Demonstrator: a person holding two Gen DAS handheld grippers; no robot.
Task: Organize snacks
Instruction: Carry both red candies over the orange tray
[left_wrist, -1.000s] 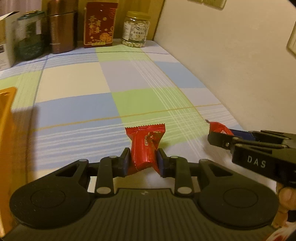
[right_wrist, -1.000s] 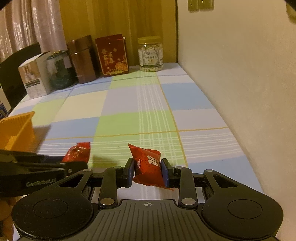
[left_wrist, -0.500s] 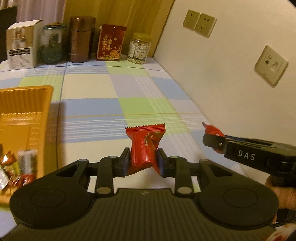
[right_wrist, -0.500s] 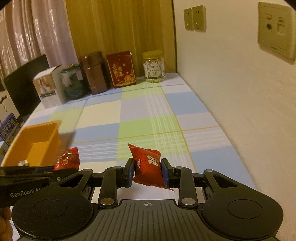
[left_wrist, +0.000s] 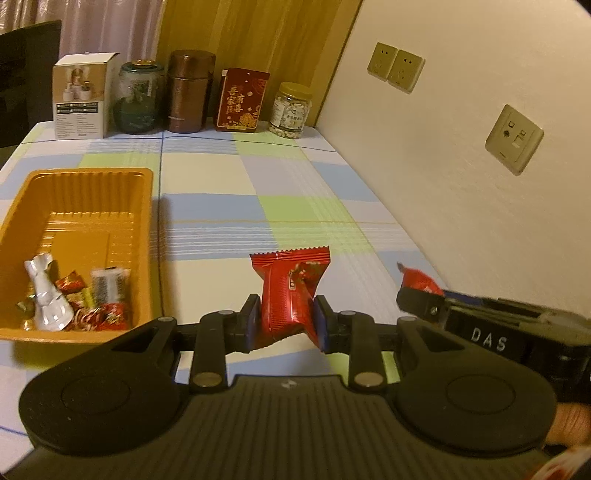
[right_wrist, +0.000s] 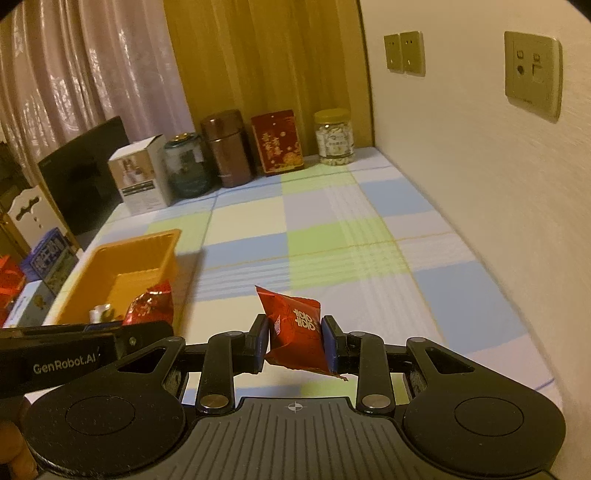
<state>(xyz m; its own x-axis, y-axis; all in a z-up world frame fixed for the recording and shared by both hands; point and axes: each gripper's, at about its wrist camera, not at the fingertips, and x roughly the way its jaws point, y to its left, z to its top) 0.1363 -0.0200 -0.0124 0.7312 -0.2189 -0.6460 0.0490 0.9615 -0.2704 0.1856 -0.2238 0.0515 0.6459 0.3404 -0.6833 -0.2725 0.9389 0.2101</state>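
Tray (left_wrist: 146, 206), orange, holds wrapped snacks (left_wrist: 74, 299) at one end.

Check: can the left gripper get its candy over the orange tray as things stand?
Probably yes. The left gripper, shut on a red candy, has open tablecloth between it and the orange tray.

tray (left_wrist: 146, 206) left on table (left_wrist: 207, 184), snacks (left_wrist: 70, 295) in near end; jars (left_wrist: 190, 92) along far edge.
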